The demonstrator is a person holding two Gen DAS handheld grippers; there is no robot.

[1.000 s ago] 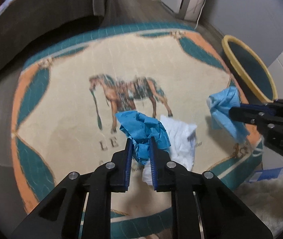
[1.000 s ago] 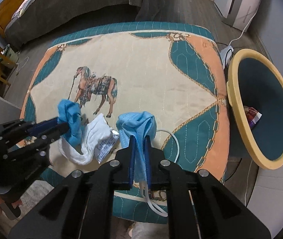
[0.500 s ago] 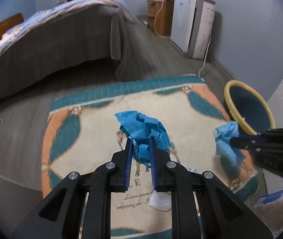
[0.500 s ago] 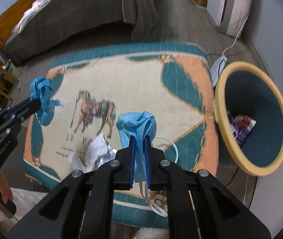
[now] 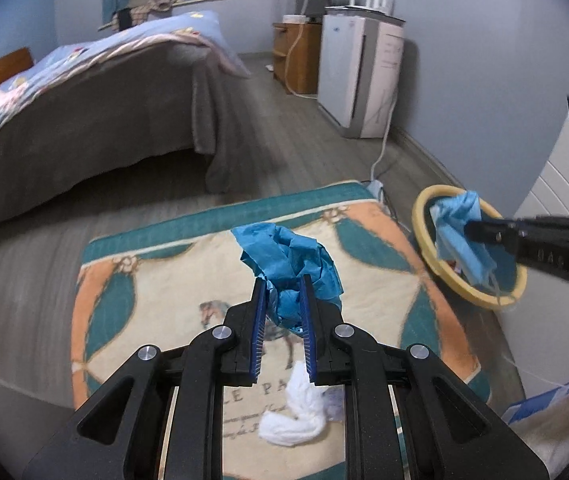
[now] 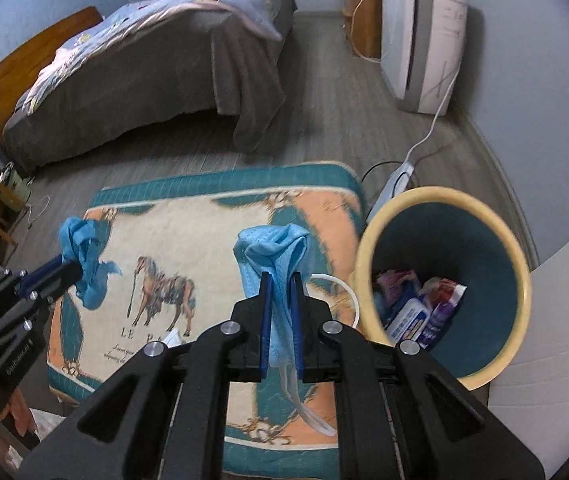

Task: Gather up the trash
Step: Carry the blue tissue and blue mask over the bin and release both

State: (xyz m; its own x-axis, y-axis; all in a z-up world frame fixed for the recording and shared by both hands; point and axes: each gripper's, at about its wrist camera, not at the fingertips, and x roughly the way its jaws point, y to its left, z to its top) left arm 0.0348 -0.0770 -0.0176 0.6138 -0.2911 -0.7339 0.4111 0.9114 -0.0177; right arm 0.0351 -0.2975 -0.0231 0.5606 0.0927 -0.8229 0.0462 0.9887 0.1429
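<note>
Lifting clear of the horse-print mat (image 5: 364, 280), both hand-held grippers have risen since a second ago: the left hand-held gripper (image 5: 283, 309) pinches crumpled blue paper (image 5: 288, 264), the right hand-held gripper (image 6: 280, 300) pinches a face mask (image 6: 272, 252), near the yellow-rimmed bin (image 6: 368, 248). White tissue (image 5: 296, 416) remains on the mat.

Home bedroom: bed (image 5: 96, 92) wearing a rumpled blue quilt, wooden nightstand (image 5: 298, 58) standing by the far wall, horse-print rug (image 6: 212, 248) lying on grey plank floor (image 5: 292, 140), white appliance (image 6: 420, 36) sitting plugged in
</note>
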